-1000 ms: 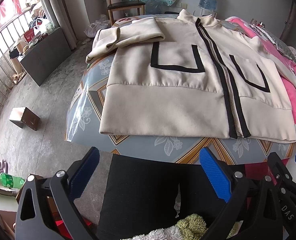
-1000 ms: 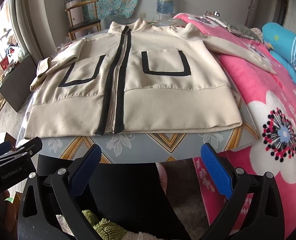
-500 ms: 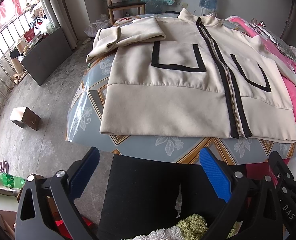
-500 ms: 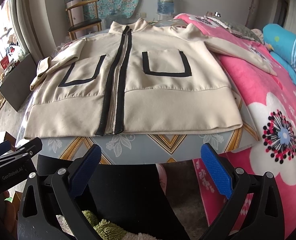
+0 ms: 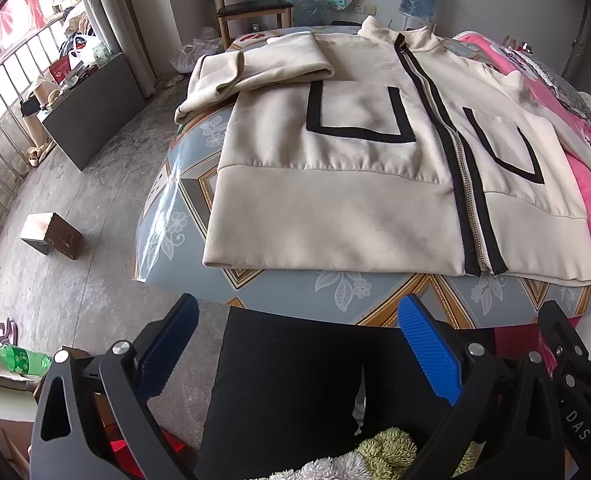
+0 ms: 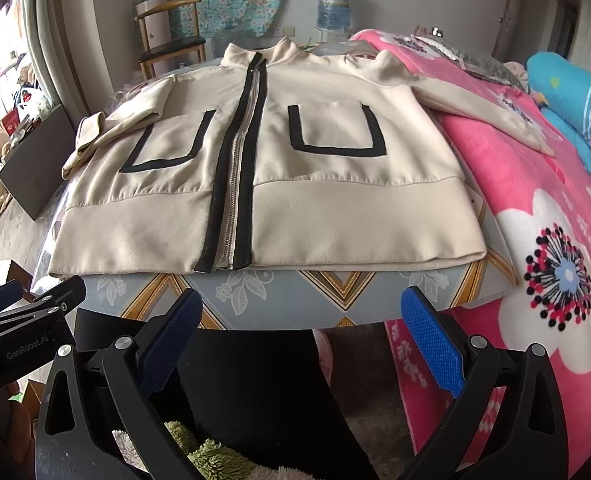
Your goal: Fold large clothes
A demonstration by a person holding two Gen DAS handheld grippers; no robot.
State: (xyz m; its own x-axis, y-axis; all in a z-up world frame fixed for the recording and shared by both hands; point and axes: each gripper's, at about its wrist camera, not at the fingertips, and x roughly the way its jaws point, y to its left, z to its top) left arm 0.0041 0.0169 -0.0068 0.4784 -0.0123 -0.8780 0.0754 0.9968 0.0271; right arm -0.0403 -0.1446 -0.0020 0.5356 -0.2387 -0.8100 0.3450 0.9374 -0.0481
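We hold both the left tongs [image 5: 297, 344] and right tongs [image 6: 301, 340] wide apart and empty, short of the table [image 6: 255, 296], where the jacket [image 6: 263, 184] lies flat. Only the right view shows the pink blanket [image 6: 535, 240].

Across the last 1 second the cream jacket [image 5: 335, 200] sits a touch further right and lower in the left wrist view and slightly lower in the right wrist view [image 6: 263, 184], so both cameras have drifted a little, the left one leftward, with nothing on the table rearranged.
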